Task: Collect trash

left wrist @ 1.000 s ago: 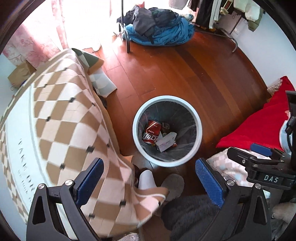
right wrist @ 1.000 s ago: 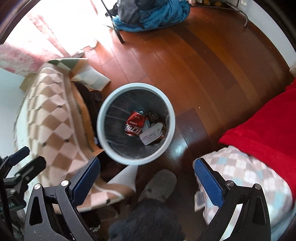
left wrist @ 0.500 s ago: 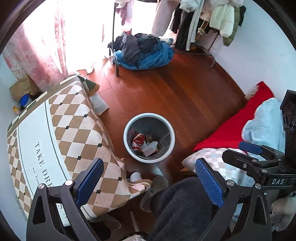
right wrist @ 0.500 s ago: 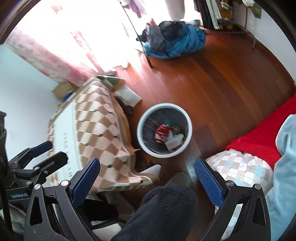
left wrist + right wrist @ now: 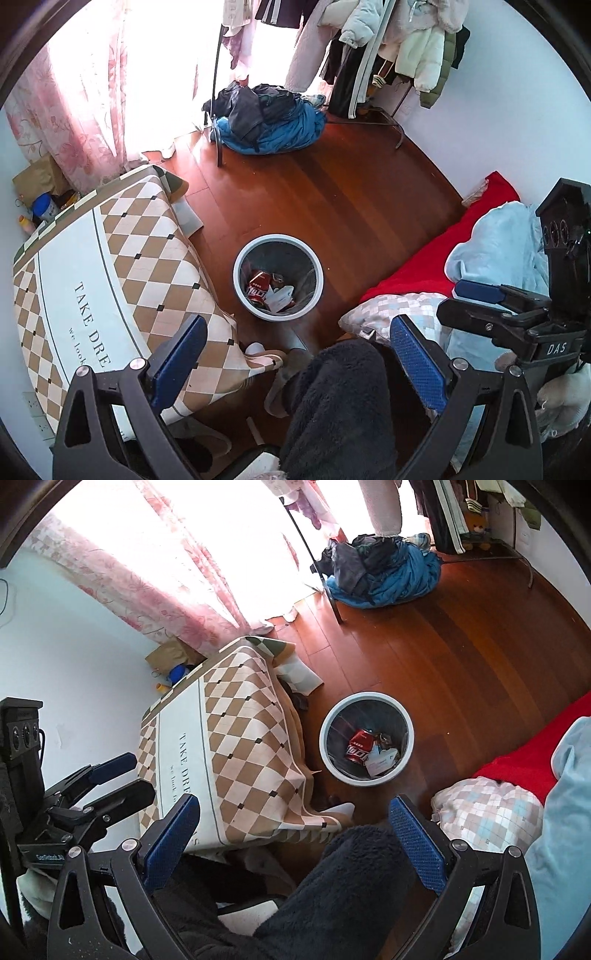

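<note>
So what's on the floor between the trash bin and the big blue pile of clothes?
Nothing: between the trash bin and the blue clothes pile there is only bare wooden floor, shown in both wrist views.

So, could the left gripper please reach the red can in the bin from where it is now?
Probably yes: the left gripper is open and empty, and the bin is uncovered with the red can on top, though the person's knee sits just below the jaws.

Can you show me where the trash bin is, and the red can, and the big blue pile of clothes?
trash bin (image 5: 241, 260), left wrist view, on its pale rim.
red can (image 5: 258, 283), left wrist view, on its red side, inside the bin.
blue pile of clothes (image 5: 402, 576), right wrist view, on the blue fabric.
</note>
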The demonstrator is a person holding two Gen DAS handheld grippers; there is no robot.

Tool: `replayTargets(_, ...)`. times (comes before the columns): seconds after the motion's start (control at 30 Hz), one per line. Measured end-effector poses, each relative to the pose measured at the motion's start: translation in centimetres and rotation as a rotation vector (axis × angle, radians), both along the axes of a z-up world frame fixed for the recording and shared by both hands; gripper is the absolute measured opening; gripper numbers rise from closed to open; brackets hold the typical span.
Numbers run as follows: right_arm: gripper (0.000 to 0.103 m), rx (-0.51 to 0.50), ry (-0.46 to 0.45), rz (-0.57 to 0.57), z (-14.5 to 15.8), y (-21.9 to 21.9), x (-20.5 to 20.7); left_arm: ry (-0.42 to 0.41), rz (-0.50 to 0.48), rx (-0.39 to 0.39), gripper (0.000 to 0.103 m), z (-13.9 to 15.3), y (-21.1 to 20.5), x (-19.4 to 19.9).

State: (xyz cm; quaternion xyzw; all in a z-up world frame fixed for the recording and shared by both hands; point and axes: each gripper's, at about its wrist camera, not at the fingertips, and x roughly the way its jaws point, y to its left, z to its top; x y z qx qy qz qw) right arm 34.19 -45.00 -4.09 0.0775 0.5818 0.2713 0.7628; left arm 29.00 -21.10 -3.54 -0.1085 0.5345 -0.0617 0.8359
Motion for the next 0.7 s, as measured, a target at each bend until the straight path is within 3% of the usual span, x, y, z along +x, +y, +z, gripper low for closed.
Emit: replayTargets(0.7, 0.103, -0.032, -0.006, 0.035, 0.6, 1.2, -1.6, -0.021, 0.033, -0.007, 0.103, 0.2, 0.8, -1.4)
